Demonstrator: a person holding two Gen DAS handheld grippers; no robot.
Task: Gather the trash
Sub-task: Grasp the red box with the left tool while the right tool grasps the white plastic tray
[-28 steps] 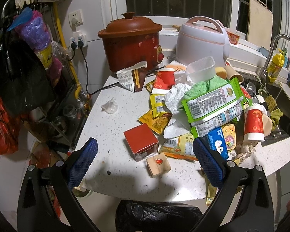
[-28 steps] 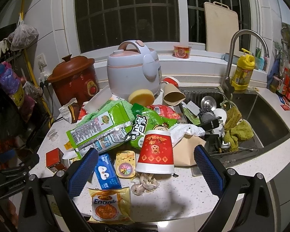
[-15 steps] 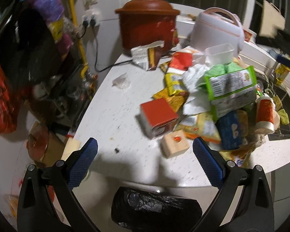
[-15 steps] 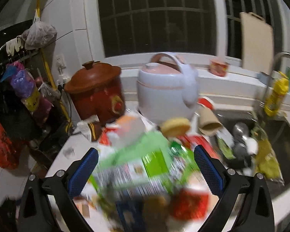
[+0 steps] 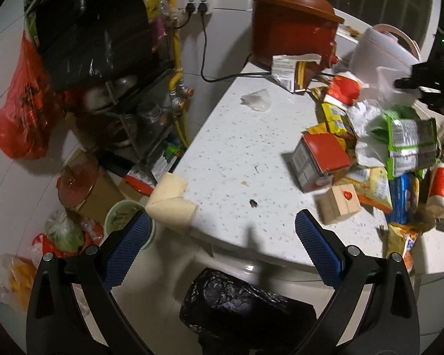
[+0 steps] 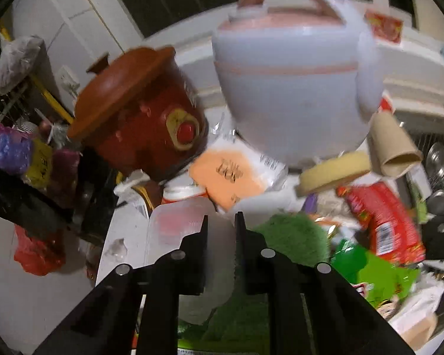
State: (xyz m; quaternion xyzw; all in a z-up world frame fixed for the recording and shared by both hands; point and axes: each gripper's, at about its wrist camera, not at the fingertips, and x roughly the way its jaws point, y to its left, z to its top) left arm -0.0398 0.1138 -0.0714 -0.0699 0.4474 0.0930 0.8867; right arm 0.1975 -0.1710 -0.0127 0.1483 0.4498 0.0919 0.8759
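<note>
At the far left of the left wrist view a red plastic bag (image 5: pixel 17 112) is seen hanging beside a black bag (image 5: pixel 94 26) on a cluttered rack. Lower down, the left gripper (image 5: pixel 219 238) is held with its blue-padded jaws spread wide and nothing between them, just off the near edge of the white countertop (image 5: pixel 236 153), above a black trash bag (image 5: pixel 245 310). Further right, the trash is piled on the counter: a red-topped carton (image 5: pixel 319 159), a small wooden block (image 5: pixel 339 204) just in front of it, yellow wrappers and a green snack packet (image 5: pixel 411 145), with a brown clay cooker (image 5: pixel 293 26) and a white rice cooker (image 5: pixel 384 50) behind. In the right wrist view, the right gripper (image 6: pixel 221 222) is seen closing, its jaws drawn nearly together on the wall of a clear plastic container (image 6: pixel 180 222), which lies on top of the pile in front of the two cookers; the picture is blurred.
</note>
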